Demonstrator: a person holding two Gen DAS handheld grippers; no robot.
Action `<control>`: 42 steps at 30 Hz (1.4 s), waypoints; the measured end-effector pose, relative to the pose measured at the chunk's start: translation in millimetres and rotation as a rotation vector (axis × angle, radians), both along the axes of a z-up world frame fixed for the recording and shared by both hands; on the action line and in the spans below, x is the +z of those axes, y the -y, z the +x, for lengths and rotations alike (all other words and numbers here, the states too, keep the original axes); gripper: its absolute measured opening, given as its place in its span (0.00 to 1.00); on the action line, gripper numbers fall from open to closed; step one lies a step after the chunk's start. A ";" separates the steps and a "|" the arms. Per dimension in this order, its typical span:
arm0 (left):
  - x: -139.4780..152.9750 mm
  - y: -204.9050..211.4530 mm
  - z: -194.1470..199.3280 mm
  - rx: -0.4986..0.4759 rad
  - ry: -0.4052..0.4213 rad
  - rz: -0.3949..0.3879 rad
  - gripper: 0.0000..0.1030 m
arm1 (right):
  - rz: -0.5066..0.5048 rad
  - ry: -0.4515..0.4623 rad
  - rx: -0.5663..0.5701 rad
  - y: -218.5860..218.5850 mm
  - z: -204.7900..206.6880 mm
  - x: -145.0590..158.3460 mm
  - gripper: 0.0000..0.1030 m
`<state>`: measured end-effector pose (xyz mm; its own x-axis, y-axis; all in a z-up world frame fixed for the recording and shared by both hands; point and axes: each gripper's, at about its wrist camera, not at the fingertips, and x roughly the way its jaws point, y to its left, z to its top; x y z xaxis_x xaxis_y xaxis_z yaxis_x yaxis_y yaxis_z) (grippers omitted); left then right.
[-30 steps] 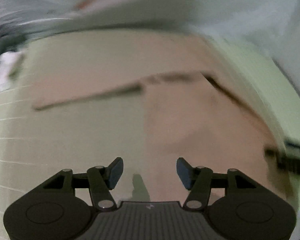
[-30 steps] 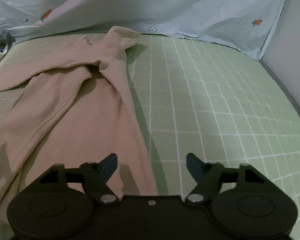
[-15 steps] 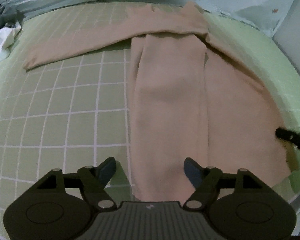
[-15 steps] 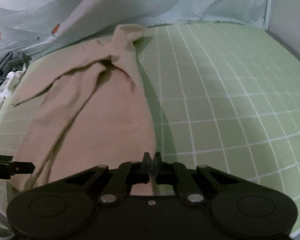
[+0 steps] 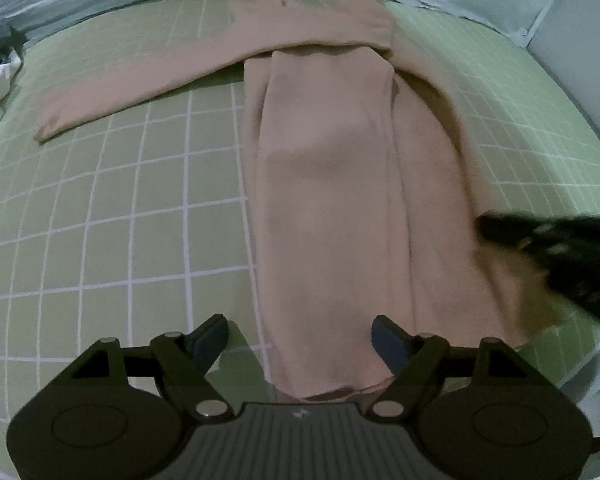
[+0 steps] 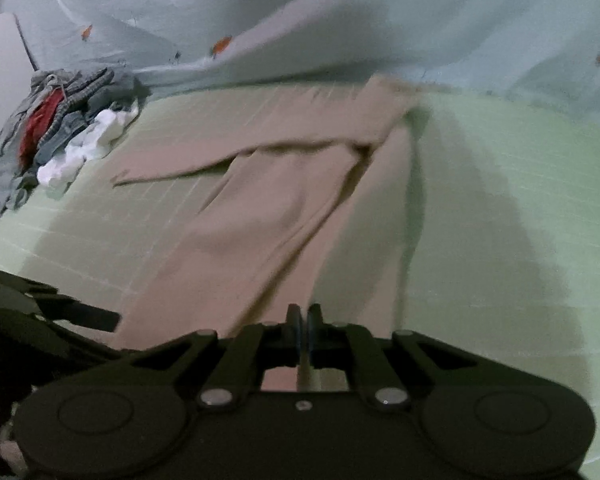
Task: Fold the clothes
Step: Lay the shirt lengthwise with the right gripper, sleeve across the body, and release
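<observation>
A beige long-sleeved garment (image 5: 324,184) lies on the green checked bed sheet (image 5: 112,208), one sleeve stretched out to the left and one folded down the middle. My left gripper (image 5: 300,340) is open, its jaws on either side of the garment's near hem. My right gripper (image 6: 303,326) is shut on the garment's (image 6: 260,220) near right edge and lifts it slightly. The right gripper also shows in the left wrist view (image 5: 556,248), at the garment's right edge.
A pile of grey, red and white clothes (image 6: 64,120) lies at the far left of the bed. A pale quilt with carrot prints (image 6: 340,28) is bunched along the far side. A grey wall (image 5: 576,32) borders the bed on the right.
My right gripper has shut on the garment's edge and raised it while swinging left. My left gripper has settled lower and closer to the near hem, still open.
</observation>
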<state>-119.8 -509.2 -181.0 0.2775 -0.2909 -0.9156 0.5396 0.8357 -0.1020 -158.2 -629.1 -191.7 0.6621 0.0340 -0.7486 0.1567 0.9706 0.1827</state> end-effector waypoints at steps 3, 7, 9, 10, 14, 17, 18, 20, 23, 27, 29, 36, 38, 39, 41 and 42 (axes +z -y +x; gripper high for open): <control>0.3 -2.2 0.1 -0.006 -0.005 -0.007 0.78 | 0.073 -0.062 -0.023 -6.4 3.5 -19.0 0.11; 0.2 -4.4 -1.8 -0.023 -0.003 -0.012 0.78 | 0.142 -0.044 -0.068 -2.6 -3.9 -17.6 0.26; -0.2 -5.1 -1.7 -0.025 -0.006 -0.016 0.79 | 0.180 -0.023 -0.106 2.2 -9.2 -14.0 0.30; -0.4 -5.3 -1.5 -0.025 -0.008 -0.018 0.79 | 0.194 0.000 -0.135 5.7 -13.4 -10.9 0.29; -0.4 -4.6 -1.4 -0.026 -0.014 -0.026 0.80 | 0.146 0.053 -0.251 20.1 -20.1 -2.6 0.21; -0.7 -3.6 -0.5 -0.030 -0.020 -0.031 0.83 | 0.098 -0.021 -0.228 17.5 -13.1 -12.1 0.19; -0.9 -3.2 0.2 -0.031 -0.022 -0.031 0.83 | 0.083 -0.051 -0.208 15.0 -10.3 -16.2 0.19; -0.9 -2.8 2.3 -0.029 -0.033 -0.034 0.85 | 0.030 -0.072 -0.136 4.6 -5.3 -16.3 0.21; 0.2 -6.6 8.8 -0.004 -0.065 -0.058 0.85 | -0.030 -0.087 -0.047 -8.3 2.2 -14.1 0.27; 4.7 -20.3 21.8 0.061 -0.113 -0.113 0.83 | -0.028 -0.027 -0.094 4.0 10.1 -3.4 0.33; 10.4 -32.2 30.9 0.115 -0.094 -0.127 0.83 | -0.030 0.011 -0.134 13.6 13.5 3.0 0.36; 25.8 -85.7 83.4 0.370 -0.028 -0.156 0.83 | -0.051 0.066 -0.205 48.9 56.5 10.2 0.36; 26.3 -99.2 104.0 0.442 0.003 -0.137 0.83 | -0.061 0.080 -0.200 56.7 74.8 12.6 0.36; 26.3 -105.0 114.0 0.474 0.013 -0.130 0.83 | -0.069 0.087 -0.196 61.9 84.5 14.7 0.36; 26.2 -116.3 135.1 0.537 0.035 -0.118 0.83 | -0.089 0.105 -0.181 73.5 106.7 18.1 0.36; 26.0 -120.9 146.3 0.565 0.046 -0.115 0.83 | -0.099 0.114 -0.174 78.8 117.5 19.5 0.36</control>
<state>26.5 -388.3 -155.0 0.4575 -0.1828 -0.8702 0.0186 0.9804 -0.1962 -40.7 -707.9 -172.1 0.7318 -0.1582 -0.6629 0.3076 0.9446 0.1142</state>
